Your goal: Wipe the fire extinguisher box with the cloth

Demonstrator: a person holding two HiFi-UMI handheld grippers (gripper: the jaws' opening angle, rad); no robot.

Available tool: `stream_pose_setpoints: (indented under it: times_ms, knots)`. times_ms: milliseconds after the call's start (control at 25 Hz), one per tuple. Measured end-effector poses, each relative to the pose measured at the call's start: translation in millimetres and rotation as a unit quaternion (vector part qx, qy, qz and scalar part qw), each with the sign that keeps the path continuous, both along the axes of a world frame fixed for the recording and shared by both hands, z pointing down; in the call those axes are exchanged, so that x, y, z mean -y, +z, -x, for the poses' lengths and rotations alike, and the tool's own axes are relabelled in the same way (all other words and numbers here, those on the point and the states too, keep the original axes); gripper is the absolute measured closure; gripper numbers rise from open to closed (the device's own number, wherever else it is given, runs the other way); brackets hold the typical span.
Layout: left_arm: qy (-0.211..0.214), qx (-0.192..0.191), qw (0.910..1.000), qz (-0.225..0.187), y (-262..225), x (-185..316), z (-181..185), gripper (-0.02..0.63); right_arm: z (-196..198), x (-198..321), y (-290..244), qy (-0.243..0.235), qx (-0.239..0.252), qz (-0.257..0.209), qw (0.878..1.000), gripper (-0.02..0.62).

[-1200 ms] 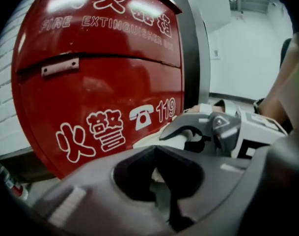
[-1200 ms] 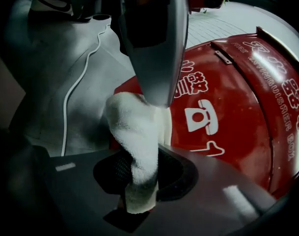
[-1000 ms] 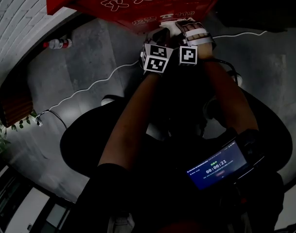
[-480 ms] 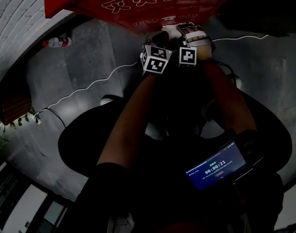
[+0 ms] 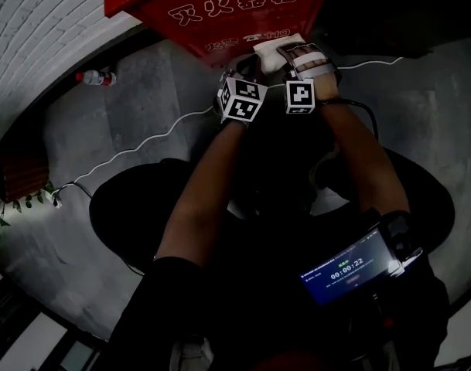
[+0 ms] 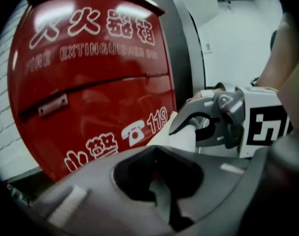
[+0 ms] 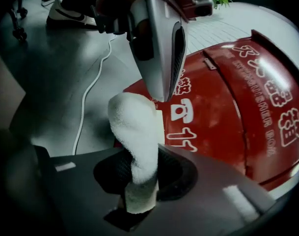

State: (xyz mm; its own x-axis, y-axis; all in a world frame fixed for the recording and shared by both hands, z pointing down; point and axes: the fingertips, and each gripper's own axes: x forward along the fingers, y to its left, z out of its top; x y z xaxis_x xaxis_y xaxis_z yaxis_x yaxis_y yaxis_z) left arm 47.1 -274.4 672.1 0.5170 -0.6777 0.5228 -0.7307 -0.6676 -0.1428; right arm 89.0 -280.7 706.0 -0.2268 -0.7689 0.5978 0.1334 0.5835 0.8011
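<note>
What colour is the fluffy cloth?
White. The cloth shows best in the right gripper view, pinched between the jaws.

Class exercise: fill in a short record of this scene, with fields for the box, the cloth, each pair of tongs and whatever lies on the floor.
Box: red fire extinguisher box, white lettering on its front
Cloth: white cloth, at the box's lower front edge
Right tongs: shut on the cloth
Left tongs: together, nothing seen between them, close beside the right tongs
Floor: grey, with a white cable and a bottle
</note>
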Motion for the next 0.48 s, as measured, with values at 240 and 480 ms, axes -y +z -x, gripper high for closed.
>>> stream_pose_setpoints:
  times_ms: [240, 480]
  knots:
    - [-0.004, -0.065, 0.9942, -0.086, -101, 1, -20, 0.603, -27, -1, -111, -0.002, 0.014, -0.09, 0.996, 0.495]
    - [-0.002, -0.131, 0.9746, -0.181, -214, -4, -37, 0.603, -42, -7, -244, 0.004, 0.071, -0.195, 0.978, 0.495]
